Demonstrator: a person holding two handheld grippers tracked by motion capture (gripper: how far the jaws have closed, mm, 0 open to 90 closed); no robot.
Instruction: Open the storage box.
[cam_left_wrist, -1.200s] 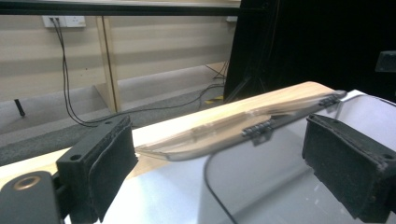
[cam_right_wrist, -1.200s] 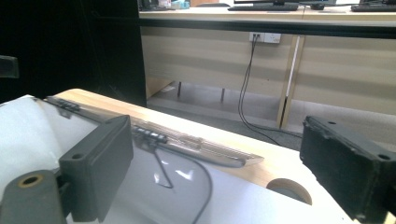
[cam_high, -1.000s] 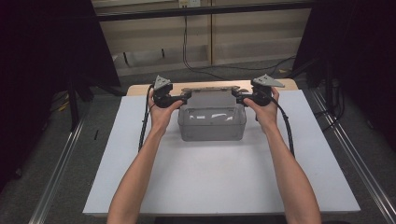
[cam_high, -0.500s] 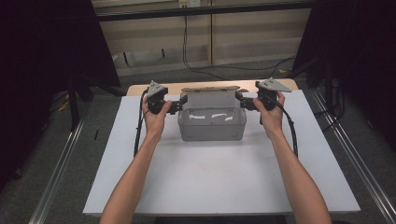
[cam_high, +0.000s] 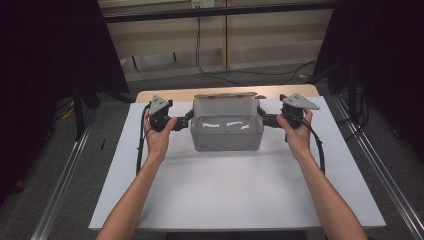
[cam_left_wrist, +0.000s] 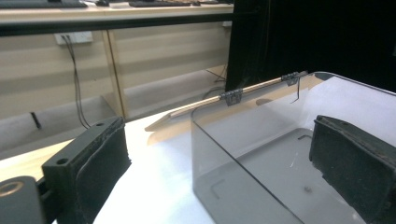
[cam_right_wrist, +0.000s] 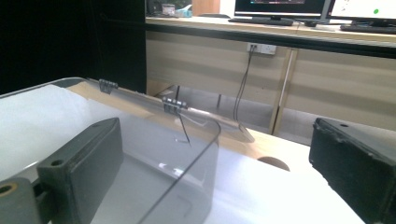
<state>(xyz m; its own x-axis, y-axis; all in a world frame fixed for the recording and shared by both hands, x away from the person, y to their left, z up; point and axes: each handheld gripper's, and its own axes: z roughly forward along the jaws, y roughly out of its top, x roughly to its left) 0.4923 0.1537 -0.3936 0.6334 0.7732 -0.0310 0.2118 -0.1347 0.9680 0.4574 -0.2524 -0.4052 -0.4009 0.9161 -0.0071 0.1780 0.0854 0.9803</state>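
My clear, empty, hinged-lid plastic box (cam_high: 227, 132) sits mid-table (cam_high: 225, 200). Left tongs (cam_left_wrist: 219, 172) and right tongs (cam_right_wrist: 205, 172) gape, each straddling an end wall. The right gripper view reveals monitors (cam_right_wrist: 280, 7).

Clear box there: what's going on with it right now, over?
Both grippers, left and right, open, fingers straddling the box's end walls. Box on the table, lid open at back. Nothing in the way.

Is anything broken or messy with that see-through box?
Nothing stands out. The box sits square on the white board, empty, with its hinged lid swung open behind it. No cracks or spills show. The left gripper and the right gripper each straddle an end wall, jaws open.
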